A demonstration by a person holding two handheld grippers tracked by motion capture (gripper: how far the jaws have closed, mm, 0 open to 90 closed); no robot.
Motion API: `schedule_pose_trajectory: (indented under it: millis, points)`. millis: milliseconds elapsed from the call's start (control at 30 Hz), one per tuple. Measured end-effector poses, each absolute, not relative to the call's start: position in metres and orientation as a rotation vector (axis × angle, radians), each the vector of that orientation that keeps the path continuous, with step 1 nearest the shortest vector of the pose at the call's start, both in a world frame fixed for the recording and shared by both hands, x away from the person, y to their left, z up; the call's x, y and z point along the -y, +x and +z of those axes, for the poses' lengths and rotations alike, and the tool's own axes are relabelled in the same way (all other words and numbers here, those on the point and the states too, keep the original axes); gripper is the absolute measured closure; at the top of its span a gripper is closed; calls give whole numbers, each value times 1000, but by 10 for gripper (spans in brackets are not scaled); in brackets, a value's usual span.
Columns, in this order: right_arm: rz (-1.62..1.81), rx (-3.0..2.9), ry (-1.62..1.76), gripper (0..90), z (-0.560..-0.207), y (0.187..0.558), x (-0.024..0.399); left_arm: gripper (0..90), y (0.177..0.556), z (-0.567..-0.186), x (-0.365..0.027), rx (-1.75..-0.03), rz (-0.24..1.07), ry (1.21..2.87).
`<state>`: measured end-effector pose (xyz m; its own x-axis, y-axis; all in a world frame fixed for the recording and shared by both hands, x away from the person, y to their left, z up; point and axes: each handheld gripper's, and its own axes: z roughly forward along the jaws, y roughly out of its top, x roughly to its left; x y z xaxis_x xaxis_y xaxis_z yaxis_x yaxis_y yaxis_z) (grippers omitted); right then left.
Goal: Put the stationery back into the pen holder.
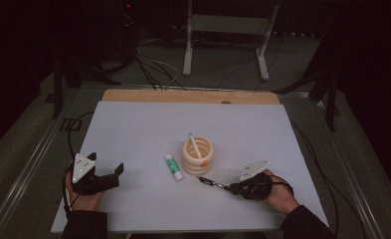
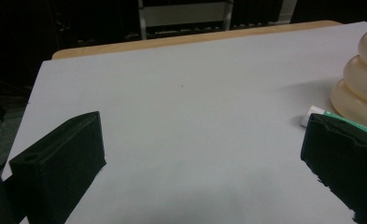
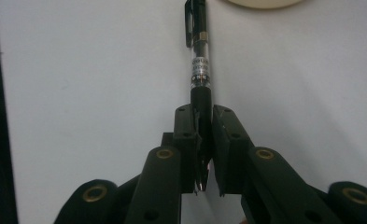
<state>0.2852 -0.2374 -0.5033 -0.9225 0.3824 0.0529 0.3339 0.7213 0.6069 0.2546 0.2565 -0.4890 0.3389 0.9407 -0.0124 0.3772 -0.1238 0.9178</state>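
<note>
Right gripper (image 3: pixel 203 154) clamps black pen (image 3: pixel 199 70) by tip end; pen's long axis runs from gripper toward cream ringed holder (image 1: pixel 198 155), clip end nearest holder. Print on pen's clear barrel too small to read. Left gripper (image 1: pixel 114 175) spread wide, nothing between jaws, well left of holder on white desk (image 1: pixel 133 129). Green-white tube (image 1: pixel 174 167) lies just left of holder, label unreadable. White stick (image 1: pixel 194 144) stands tilted in holder.

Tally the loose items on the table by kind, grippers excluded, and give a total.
Pens: 2, a black pen in the right gripper and a white pen in the holder
Glue sticks: 1, glue stick
Ringed holders: 1, cream holder
Total: 4
</note>
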Motion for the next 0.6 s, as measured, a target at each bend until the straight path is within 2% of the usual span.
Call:
schedule_pose_trajectory:
  millis: [600]
  points:
    - [1080, -2835, 532, 812, -486, 276, 233, 2, 255, -489, -256, -1192, 768, 1686]
